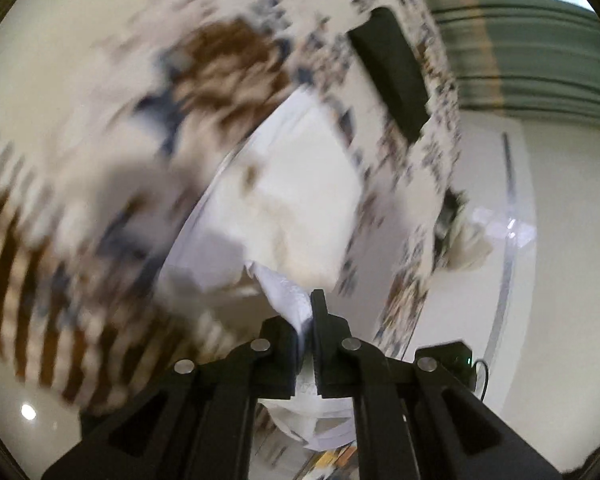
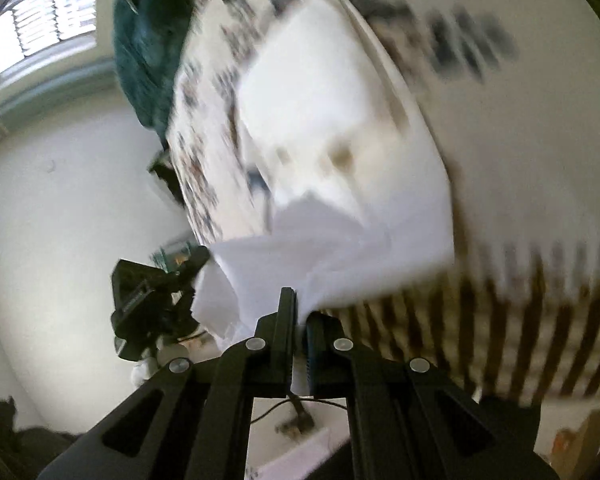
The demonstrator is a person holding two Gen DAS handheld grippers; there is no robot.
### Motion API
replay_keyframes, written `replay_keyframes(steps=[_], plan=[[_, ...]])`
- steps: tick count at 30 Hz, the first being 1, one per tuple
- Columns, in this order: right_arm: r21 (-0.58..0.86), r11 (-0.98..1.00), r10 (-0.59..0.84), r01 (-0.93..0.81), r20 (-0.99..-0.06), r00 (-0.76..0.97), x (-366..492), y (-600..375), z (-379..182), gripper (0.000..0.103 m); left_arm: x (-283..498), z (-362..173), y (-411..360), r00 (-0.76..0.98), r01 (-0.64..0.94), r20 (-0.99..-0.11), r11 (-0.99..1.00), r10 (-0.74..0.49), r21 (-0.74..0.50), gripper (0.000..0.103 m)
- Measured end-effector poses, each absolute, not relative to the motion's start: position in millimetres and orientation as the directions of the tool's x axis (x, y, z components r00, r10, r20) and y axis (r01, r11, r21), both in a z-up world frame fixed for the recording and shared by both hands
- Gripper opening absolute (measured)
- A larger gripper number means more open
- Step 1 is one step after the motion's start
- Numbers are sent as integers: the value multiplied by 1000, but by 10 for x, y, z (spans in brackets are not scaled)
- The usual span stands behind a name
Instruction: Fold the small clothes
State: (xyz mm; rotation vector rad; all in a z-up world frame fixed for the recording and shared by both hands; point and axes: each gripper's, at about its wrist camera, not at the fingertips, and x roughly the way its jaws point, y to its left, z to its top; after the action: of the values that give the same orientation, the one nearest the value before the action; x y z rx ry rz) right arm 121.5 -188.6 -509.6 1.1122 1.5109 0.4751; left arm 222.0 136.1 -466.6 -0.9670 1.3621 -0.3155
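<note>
A small white garment (image 1: 300, 200) hangs in front of me, blurred by motion. My left gripper (image 1: 306, 312) is shut on one edge of it, with white cloth pinched between the jaws. My right gripper (image 2: 298, 312) is shut on another edge of the same white garment (image 2: 340, 152), which spreads up and to the right from the fingers. The other gripper (image 2: 152, 304) shows as a dark shape at the left of the right wrist view, next to the cloth's edge.
A patterned bedspread (image 1: 100, 100) with brown stripes and blue and brown prints lies behind the garment; it also shows in the right wrist view (image 2: 520, 300). A dark teal cloth (image 2: 148, 48) lies on it. A black flat object (image 1: 392, 76) rests on the bedspread. White wall and window beyond.
</note>
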Motion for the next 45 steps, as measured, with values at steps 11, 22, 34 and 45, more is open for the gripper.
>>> replay_keyframes(steps=[11, 22, 34, 45], plan=[[847, 355, 753, 396, -510, 416, 2770, -2297, -5193, 35, 3683, -5017, 1288, 347, -337, -599, 500, -722, -798, 32], [666, 629, 614, 402, -742, 269, 3005, -2582, -5395, 61, 3872, -5127, 1029, 211, -120, -813, 811, -543, -573, 52], [680, 569, 648, 464, -717, 257, 3345, -2554, -5968, 12, 4203, -5500, 777, 152, -72, -847, 849, -510, -524, 9], [628, 615, 568, 477, -772, 285, 3526, -2675, -5885, 7, 4295, -5558, 1305, 215, -230, -801, 768, -558, -597, 5]])
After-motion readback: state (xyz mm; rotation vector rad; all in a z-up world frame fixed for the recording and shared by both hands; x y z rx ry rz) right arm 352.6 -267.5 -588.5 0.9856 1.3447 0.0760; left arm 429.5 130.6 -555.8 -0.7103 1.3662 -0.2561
